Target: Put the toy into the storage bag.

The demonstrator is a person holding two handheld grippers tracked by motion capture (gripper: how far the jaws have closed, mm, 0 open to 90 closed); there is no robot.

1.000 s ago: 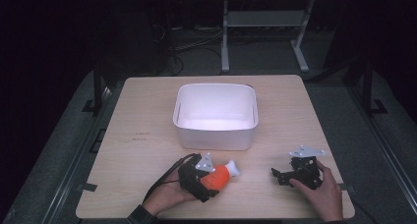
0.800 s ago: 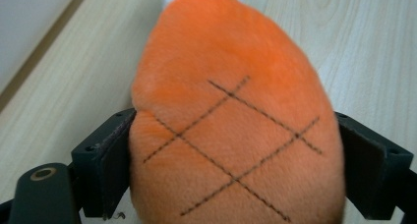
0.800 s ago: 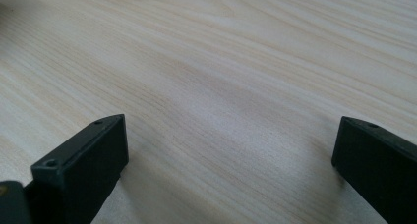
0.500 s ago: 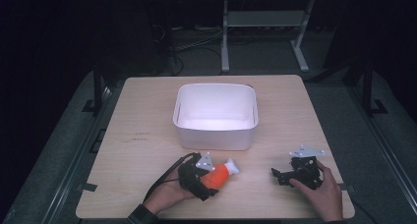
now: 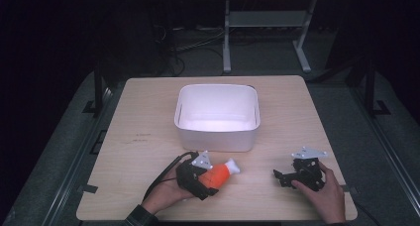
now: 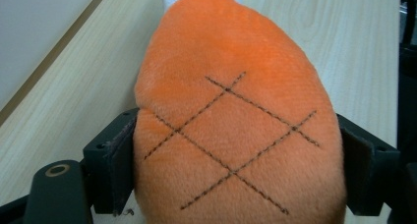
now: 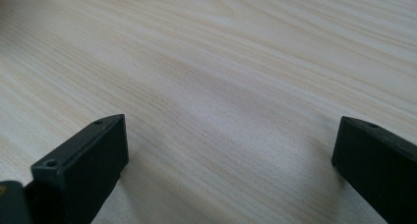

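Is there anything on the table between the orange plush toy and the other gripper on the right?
No. In the high view, just bare wooden table lies between the orange plush toy and the right hand-held gripper.

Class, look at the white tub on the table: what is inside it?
The white tub shows only its bare white floor and far wall. Its near wall hides the strip of floor just behind it, so that part stays unseen.

Dim lab or recording studio, a staged test bench; pale wooden table (image 5: 148, 137) lit alone amid darkness, grey matting on the floor (image 5: 69, 137); loose cables (image 5: 198, 47) trailing behind, metal stand legs (image 5: 228, 37) beyond; bare white bin (image 5: 218, 137) at table centre
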